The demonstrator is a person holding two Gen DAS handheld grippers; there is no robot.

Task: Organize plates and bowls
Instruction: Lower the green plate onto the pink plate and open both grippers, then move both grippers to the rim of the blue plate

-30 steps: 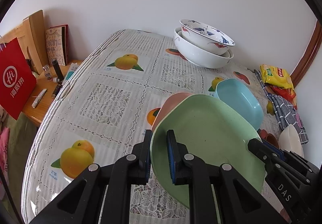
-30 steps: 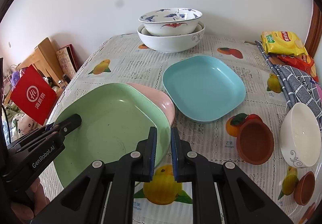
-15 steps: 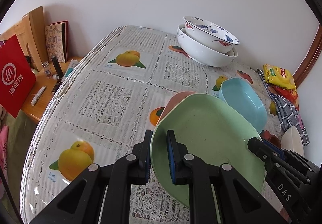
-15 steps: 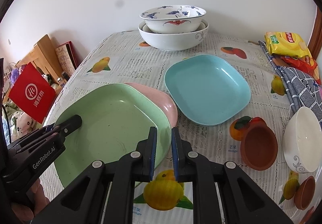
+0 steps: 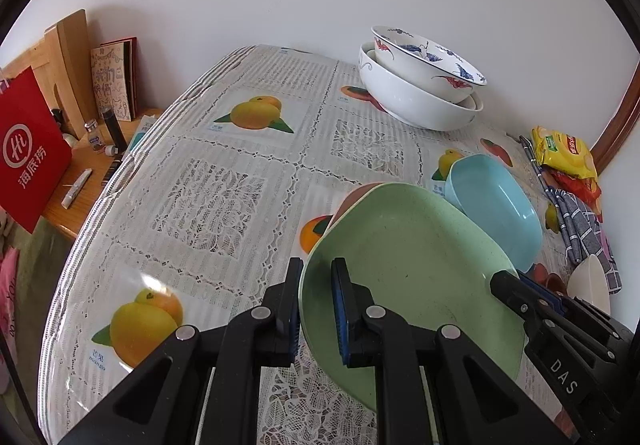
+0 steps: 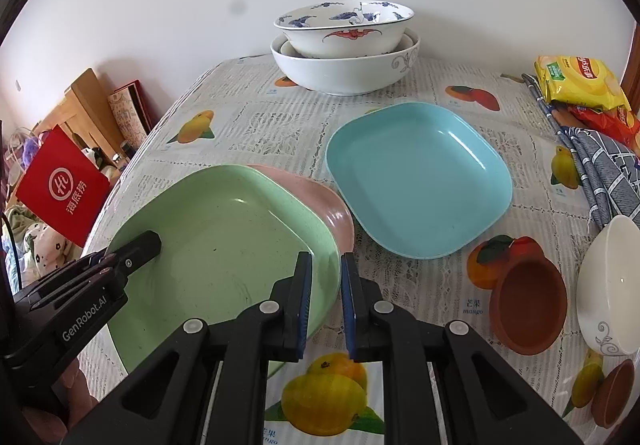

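Note:
A green square plate [image 6: 224, 245] is gripped at two opposite edges. My left gripper [image 5: 318, 309] is shut on its left rim and my right gripper [image 6: 325, 305] is shut on its right rim. The plate [image 5: 408, 265] lies over a pink plate [image 6: 320, 201], covering most of it; I cannot tell whether they touch. A blue square plate [image 6: 420, 177] rests on the table just right of them. At the back, a blue-and-red patterned bowl [image 6: 344, 25] is nested in a large white bowl [image 6: 348, 73].
A brown small bowl [image 6: 528, 305], a white bowl [image 6: 612, 281] and a second small brown dish [image 6: 612, 393] stand at the right. Snack bags [image 6: 580, 81] and a checked cloth [image 6: 604, 169] lie along the right edge. A red bag [image 6: 64, 185] stands beyond the fruit-print tablecloth [image 5: 216, 197] on the left.
Both views have drifted only slightly. Each gripper keeps its hold on the green plate, which stays over the pink plate.

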